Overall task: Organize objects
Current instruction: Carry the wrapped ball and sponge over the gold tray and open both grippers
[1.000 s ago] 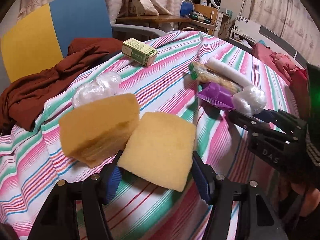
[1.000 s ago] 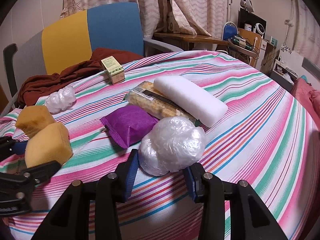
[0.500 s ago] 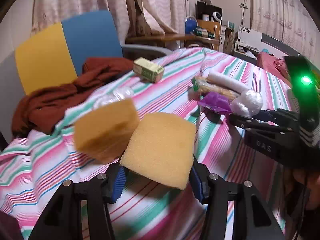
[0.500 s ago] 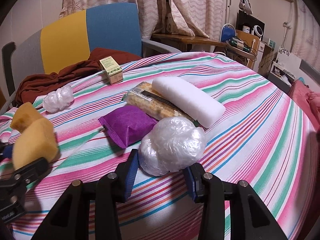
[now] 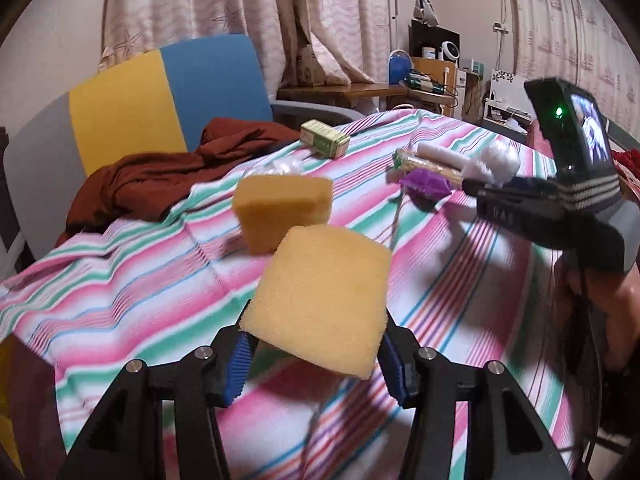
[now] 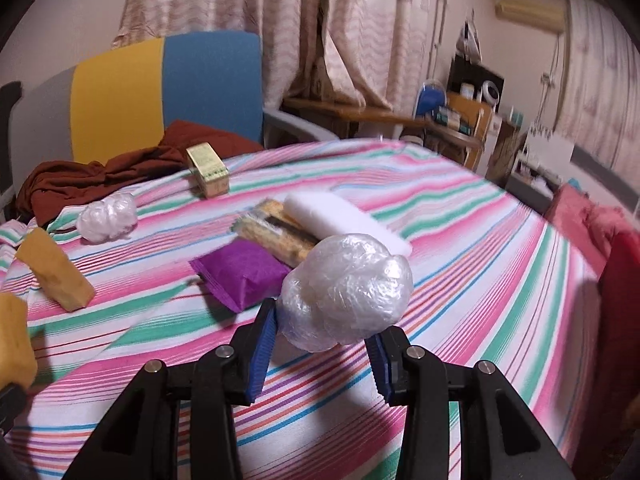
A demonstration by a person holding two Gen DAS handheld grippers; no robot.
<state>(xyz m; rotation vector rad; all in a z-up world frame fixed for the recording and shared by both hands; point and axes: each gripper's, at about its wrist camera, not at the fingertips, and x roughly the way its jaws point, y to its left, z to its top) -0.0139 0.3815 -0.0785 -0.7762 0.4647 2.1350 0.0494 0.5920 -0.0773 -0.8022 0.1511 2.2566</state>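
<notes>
Sponge block, yellow-orange, porous foam [image 5: 320, 304], is clamped between the blue-padded jaws of the left gripper [image 5: 316, 356] and appears lifted clear of the striped cloth covering the worktop [image 5: 120, 280]. Judged light, soft and compressible; hold across the broad flanks as now, since excess squeeze would deform it. Crumpled ball of clear plastic wrap [image 6: 346, 290] is clamped in the jaws of the right gripper [image 6: 320, 344], also raised; judged very light, slippery and springy, best taken around its widest girth. A second yellow sponge block [image 5: 282, 210] rests on the cloth just beyond the held one. Further out lie a purple pouch [image 6: 242, 274], a white foam roll [image 6: 344, 218], a smaller plastic ball [image 6: 107, 218] and a green-yellow carton [image 6: 208, 170].
</notes>
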